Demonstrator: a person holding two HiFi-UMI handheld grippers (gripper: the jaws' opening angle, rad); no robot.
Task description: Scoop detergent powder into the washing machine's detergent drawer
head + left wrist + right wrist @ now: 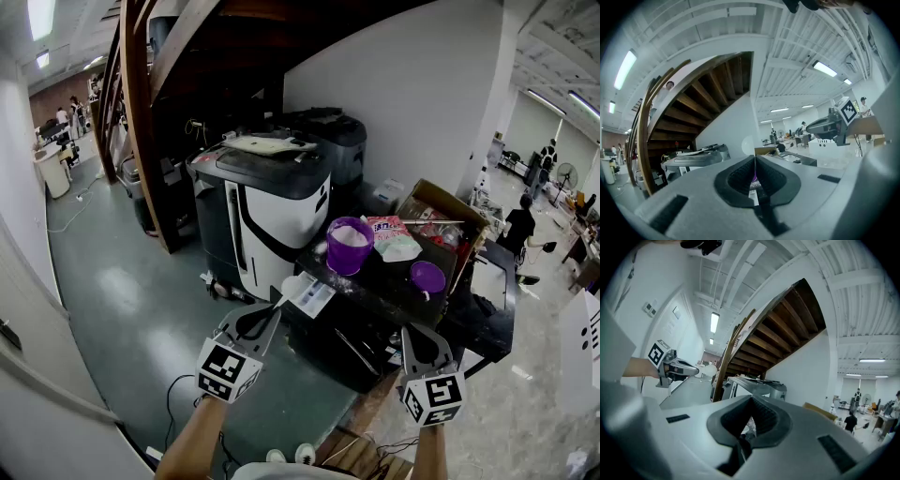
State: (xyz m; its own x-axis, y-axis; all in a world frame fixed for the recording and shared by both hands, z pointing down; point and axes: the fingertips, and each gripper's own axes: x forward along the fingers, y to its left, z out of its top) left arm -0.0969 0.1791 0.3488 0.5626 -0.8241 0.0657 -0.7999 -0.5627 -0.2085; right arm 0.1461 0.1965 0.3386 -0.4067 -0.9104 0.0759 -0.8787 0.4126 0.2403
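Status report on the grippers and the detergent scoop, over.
Left gripper shut on scoop, by open detergent drawer. Right gripper shut, empty. Powder tub uncovered; nothing blocking drawer.

A wooden staircase (pixel 139 141) rises at the left, and an open cardboard box (pixel 442 202) stands by the white wall (pixel 403 84).

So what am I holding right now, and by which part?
The left gripper is shut on the white scoop, gripping its thin handle; the bowl sticks out ahead. The right gripper is shut on nothing.
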